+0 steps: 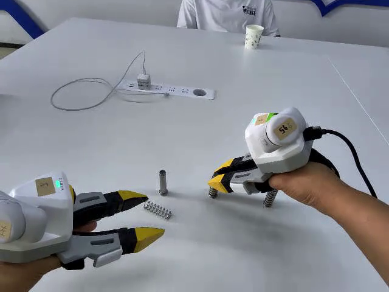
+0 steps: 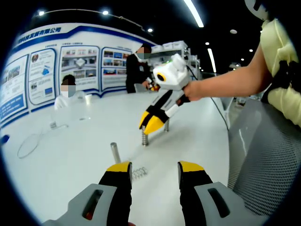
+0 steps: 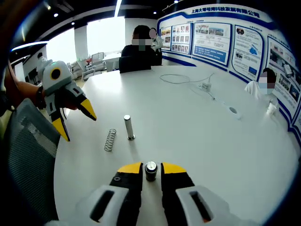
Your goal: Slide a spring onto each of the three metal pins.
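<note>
Lying just beyond left gripper (image 2: pixel 155 165) jaws: spring (image 1: pixel 157 210).

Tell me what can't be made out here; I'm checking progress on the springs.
Head view: the right hand hides the top of the far-right pin.
Right gripper view: the right gripper straddles the middle pin; contact unclear.
Head view: print on the paper cup, too small.

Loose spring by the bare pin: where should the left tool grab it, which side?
Probably across the middle coils of the loose metal coil spring, jaws on its long sides, approaching low from the side of the open left tool. It lies flat on the white table, and a mid grip leaves an end free for the upright bare metal pin.
</note>
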Tool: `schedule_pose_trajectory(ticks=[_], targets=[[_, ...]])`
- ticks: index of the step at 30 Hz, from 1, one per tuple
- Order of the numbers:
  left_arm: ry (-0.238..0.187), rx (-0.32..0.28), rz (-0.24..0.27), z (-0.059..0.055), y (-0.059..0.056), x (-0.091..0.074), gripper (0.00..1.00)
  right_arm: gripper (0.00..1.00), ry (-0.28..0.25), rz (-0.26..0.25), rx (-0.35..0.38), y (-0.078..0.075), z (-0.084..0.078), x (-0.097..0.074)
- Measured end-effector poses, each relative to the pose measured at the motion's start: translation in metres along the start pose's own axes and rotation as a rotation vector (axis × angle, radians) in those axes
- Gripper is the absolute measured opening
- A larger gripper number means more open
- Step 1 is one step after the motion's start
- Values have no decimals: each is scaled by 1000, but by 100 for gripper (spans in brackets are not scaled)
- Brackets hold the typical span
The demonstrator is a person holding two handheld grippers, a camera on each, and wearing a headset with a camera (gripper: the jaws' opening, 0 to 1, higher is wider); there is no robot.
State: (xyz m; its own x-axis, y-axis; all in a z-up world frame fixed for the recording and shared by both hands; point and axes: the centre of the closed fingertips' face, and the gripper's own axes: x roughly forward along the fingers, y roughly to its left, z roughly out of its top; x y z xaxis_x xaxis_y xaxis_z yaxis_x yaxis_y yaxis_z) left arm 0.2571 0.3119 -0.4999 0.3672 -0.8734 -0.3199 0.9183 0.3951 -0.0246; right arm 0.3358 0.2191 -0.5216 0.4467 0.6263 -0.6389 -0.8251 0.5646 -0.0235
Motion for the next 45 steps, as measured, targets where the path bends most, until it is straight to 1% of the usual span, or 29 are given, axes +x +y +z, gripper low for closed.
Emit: schedule_pose_trajectory(ticks=[5,13,22,26,35,41,45], targets=[[-2,1,3,1,1,-1,40,18,1,-5,1,1,-3,-2],[-3,1,11,0,4,-3,40,20,6,-18,11,3,-10,-13],[-3,3,10,2,3,-1,40,20,20,-17,3,17,-20,-19],[-3,5,12,2,4,-2,40,20,20,-9,3,23,-21,-20],[-2,6,18,2,4,-5,40,20,23,29,-8,44,-19,-12],[-2,6,22,2,5,-7,40,20,18,65,-26,60,-12,-2],[-4,6,25,2,5,-8,39,20,14,81,-34,67,-7,5]])
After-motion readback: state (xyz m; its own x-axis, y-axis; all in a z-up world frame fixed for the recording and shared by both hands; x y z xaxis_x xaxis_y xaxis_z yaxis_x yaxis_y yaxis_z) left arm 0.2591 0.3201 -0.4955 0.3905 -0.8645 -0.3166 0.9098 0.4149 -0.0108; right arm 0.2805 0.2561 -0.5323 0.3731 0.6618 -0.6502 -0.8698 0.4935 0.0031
